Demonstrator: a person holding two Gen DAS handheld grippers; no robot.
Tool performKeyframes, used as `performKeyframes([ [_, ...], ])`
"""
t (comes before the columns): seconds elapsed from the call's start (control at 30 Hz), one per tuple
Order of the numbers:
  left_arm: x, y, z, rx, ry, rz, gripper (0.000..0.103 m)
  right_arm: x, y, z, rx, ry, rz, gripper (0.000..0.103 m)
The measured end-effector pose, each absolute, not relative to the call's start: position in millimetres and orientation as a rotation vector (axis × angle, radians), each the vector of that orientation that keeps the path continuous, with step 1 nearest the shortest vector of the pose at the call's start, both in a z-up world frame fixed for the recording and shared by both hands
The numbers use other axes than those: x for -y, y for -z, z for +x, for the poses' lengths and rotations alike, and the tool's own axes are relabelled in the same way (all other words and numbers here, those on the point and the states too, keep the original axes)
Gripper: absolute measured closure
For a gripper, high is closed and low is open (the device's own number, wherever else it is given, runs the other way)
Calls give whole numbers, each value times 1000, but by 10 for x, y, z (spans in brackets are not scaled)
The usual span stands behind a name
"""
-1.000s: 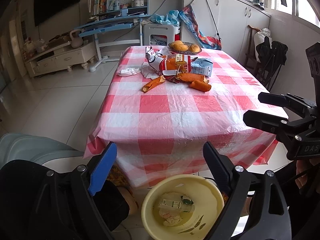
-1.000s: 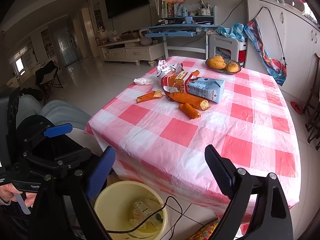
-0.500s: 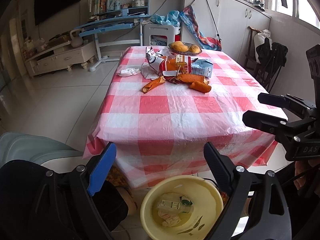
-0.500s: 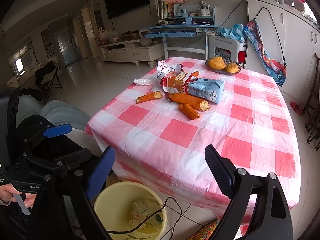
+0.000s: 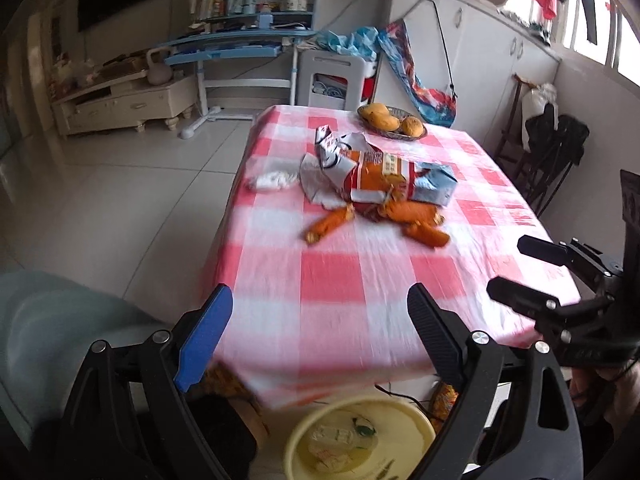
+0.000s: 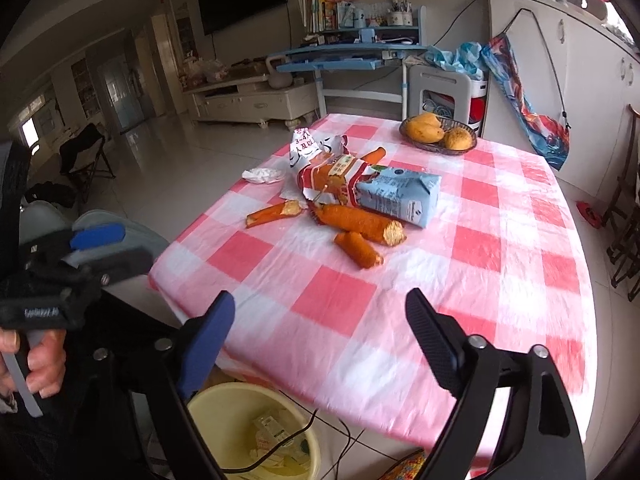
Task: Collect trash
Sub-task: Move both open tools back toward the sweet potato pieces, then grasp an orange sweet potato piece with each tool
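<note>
Trash lies mid-table on the red-checked cloth [image 6: 340, 300]: a torn orange snack bag [image 6: 332, 178], a blue carton [image 6: 400, 196], orange peel pieces [image 6: 360, 220], a crumpled tissue [image 6: 262, 175]. The same pile shows in the left wrist view, with the bag [image 5: 368, 176] and carton [image 5: 434, 186]. A yellow bin [image 6: 256, 428] with some trash stands on the floor below the near table edge; it also shows in the left wrist view [image 5: 360, 436]. My left gripper [image 5: 316, 336] and right gripper [image 6: 320, 340] are both open and empty, over the near edge.
A basket of yellow fruit [image 6: 438, 134] sits at the table's far end. A pale chair [image 5: 52, 320] is at the left. Folding chairs [image 5: 556, 152] stand right of the table. A blue desk [image 6: 344, 56] and white cabinets are behind. A cable runs into the bin.
Both grippers have risen and moved forward toward the table; the trash pile looks nearer and the bin has slid lower in both views. Both stay open.
</note>
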State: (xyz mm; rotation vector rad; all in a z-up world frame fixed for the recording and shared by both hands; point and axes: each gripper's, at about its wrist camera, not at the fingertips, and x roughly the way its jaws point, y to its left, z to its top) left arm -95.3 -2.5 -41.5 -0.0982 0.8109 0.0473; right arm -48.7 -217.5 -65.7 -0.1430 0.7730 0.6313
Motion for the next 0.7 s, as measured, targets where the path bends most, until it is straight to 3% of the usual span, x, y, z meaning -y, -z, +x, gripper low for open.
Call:
performKeyframes([
  [0.33,44,698,112,-940,-25,50,21,1970,960,122,-881,-610,-175,49],
  [0.7,123,1079,484,-1022,-25,58,34,1838,1148,158,-945,-597,-235,67],
])
